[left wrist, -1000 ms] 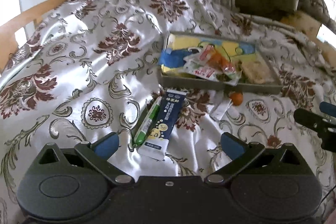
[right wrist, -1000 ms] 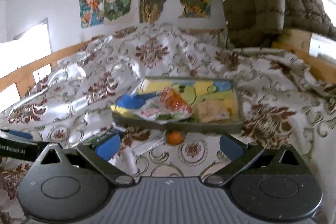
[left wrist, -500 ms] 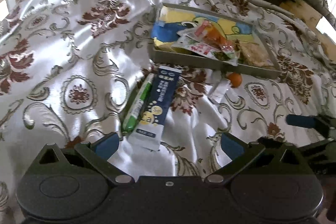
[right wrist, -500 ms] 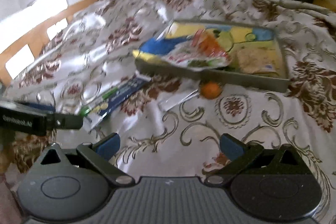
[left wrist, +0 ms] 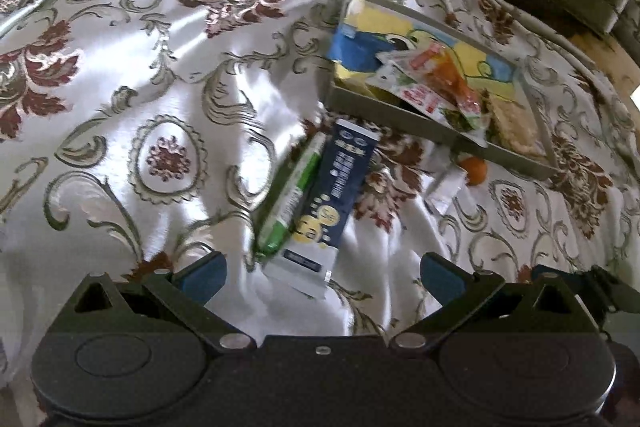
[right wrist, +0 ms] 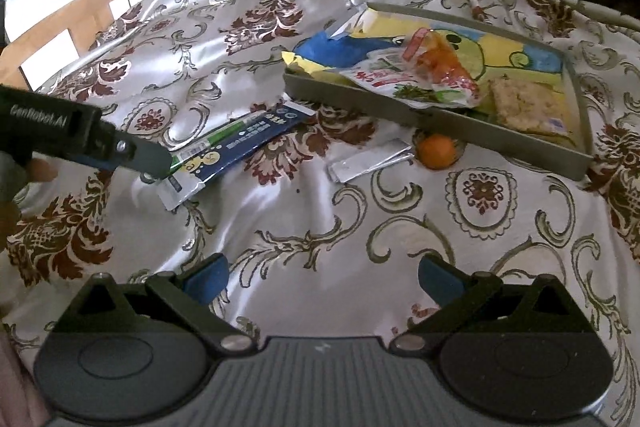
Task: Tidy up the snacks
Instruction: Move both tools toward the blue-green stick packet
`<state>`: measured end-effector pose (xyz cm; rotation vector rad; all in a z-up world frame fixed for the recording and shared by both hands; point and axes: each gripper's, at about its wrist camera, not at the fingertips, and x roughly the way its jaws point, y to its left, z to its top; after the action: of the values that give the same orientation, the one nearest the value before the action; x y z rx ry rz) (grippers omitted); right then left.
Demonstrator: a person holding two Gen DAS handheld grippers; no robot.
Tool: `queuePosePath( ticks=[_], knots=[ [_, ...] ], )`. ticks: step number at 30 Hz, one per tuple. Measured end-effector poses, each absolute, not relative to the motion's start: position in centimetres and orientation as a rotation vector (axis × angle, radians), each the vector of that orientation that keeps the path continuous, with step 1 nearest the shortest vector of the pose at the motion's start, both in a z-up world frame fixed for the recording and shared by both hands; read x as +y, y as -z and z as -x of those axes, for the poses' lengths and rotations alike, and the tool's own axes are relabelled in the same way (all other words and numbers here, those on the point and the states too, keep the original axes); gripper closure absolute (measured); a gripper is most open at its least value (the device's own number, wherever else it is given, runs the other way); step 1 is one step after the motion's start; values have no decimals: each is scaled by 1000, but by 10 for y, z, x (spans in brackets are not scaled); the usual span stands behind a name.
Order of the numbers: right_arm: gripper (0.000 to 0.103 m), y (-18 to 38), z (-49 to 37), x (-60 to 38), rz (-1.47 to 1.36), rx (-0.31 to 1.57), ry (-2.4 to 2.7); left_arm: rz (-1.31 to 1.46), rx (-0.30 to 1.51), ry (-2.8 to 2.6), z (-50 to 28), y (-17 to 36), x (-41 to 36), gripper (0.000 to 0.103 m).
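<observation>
Lying just ahead of the left gripper [left wrist: 322, 273], the navy snack packet [left wrist: 338, 193] and green stick [left wrist: 292, 195] touch side by side on the bedspread [left wrist: 168, 75]. Beyond them, the grey tray [right wrist: 576, 163] holds a blue-yellow bag [right wrist: 352, 45], a red-white pouch [right wrist: 412, 77] and a cracker pack [right wrist: 528, 103]. An orange candy [right wrist: 437, 151] sits just outside the tray's near wall. Both the left gripper and the right gripper [right wrist: 322, 273] hang spread wide, holding nothing.

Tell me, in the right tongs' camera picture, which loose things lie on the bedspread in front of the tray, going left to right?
Green stick packet → dark blue packet → small silvery sachet → little orange fruit.
</observation>
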<state>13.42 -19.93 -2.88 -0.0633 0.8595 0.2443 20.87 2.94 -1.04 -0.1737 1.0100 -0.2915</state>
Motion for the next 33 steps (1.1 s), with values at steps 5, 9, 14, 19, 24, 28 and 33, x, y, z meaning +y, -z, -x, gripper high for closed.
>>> queuePosePath(
  ticks=[5,9,14,19,24,28,33],
  knots=[
    [0,29,-135,-196,57,844,-282,142,1008,248,-223,10,41,1],
    [0,29,-141,-189,32,818,-317,107,1006,211,-239,10,53,1],
    [0,32,-150,-170,52,781,-335,29,1024,216,-253,13,64,1],
    [0,37,-164,-149,54,720,-281,7,1007,229,-255,16,65,1],
    [3,41,-176,-126,29,671,-317,0,923,360,-259,12,60,1],
    [11,52,-186,-109,24,704,-346,-31,855,463,-261,14,53,1],
    [20,64,-192,-94,30,733,-358,66,841,602,-268,23,49,1]
  ],
)
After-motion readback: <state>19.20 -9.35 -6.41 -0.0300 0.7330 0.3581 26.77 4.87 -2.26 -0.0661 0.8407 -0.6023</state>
